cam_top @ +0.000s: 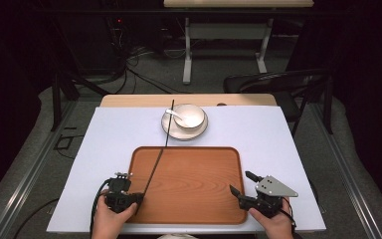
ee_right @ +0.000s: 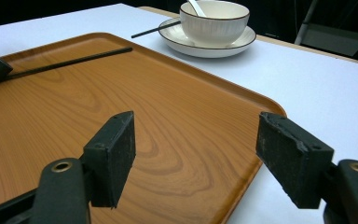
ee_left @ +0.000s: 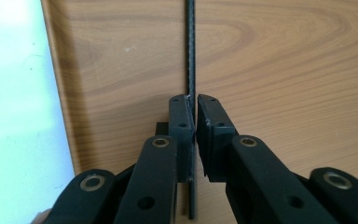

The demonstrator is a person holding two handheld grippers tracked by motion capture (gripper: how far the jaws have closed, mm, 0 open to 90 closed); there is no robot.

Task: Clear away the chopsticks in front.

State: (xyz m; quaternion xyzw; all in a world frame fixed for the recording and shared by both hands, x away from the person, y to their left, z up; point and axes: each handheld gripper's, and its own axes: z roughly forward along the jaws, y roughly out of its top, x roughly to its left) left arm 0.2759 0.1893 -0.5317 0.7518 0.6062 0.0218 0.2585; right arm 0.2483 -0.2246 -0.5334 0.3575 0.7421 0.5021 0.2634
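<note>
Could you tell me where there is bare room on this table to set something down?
Most of the tray is bare, right of the black stick held by the left tool. The white cover is free either side of the plate and bowl. Crowded: the back middle.

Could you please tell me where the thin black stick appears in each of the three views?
High view: the black stick runs from the left gripper up across the wooden tray towards the plate.
Left gripper view: upright at centre, clamped.
Right gripper view: upper left.
Shared landmark: the tray.
</note>
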